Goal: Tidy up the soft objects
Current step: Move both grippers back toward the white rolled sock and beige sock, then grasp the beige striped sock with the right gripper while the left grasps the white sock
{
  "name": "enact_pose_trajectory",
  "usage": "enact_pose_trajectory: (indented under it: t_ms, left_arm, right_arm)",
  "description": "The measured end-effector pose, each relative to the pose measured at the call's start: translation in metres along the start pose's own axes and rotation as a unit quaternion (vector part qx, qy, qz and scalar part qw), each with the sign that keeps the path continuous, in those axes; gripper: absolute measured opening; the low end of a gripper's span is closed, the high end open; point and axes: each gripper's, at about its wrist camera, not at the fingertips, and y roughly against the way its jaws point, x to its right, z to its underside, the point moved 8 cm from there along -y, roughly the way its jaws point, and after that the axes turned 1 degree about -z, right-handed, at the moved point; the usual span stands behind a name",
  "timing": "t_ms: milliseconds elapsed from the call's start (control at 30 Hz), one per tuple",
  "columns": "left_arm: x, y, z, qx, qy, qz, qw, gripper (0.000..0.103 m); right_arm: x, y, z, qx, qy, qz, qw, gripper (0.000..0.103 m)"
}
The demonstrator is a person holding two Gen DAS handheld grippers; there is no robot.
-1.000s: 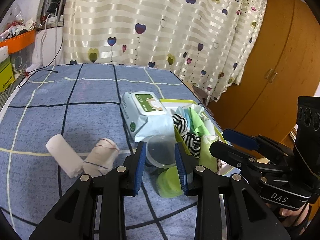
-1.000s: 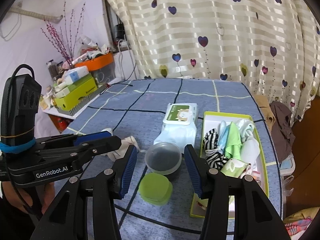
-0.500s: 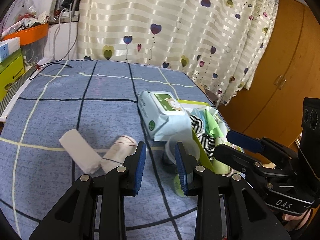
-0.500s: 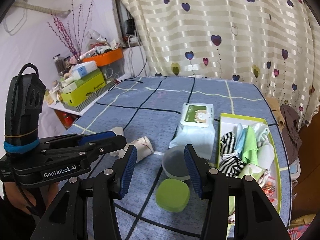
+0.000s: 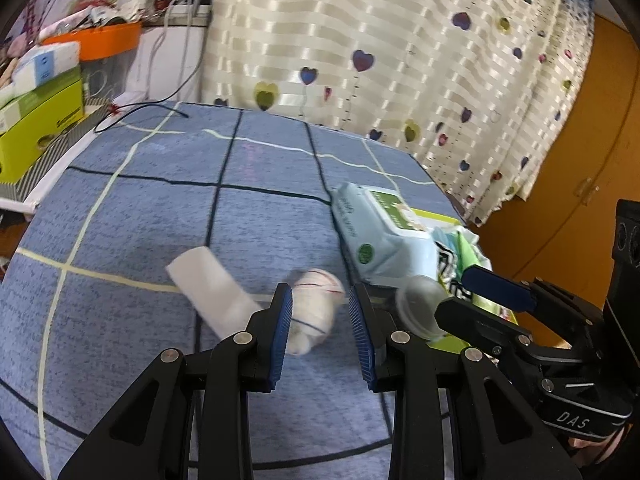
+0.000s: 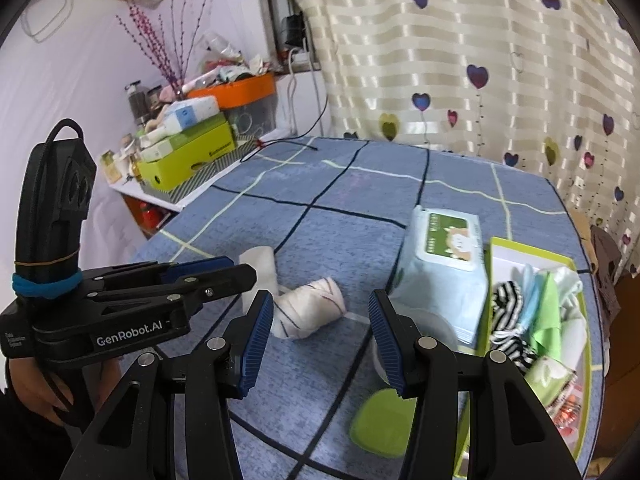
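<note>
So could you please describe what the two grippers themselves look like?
Both are black plastic with silver bolts and blue ribbed pads lining the jaws. The left gripper reads "GenRobot.AI" along its side, and a blue band and a thin rubber band wrap its upright handle. The right gripper is marked "DAS".

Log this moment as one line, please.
left gripper: open, empty, over striped sock roll | right gripper: open, empty | white roll: on bedspread | tray: holds rolled cloths
</note>
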Motion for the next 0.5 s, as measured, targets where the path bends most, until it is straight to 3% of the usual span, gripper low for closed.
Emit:
enact_pose_trajectory:
  t_ms: [500]
  left_arm:
    - [-0.058,-0.013,0.001,-0.008,0.048,-0.018,0.9987,0.031]
  right_arm:
    - [-0.027,-0.073,0.011,-0.081,-0.003,0.000,0.997,0.050]
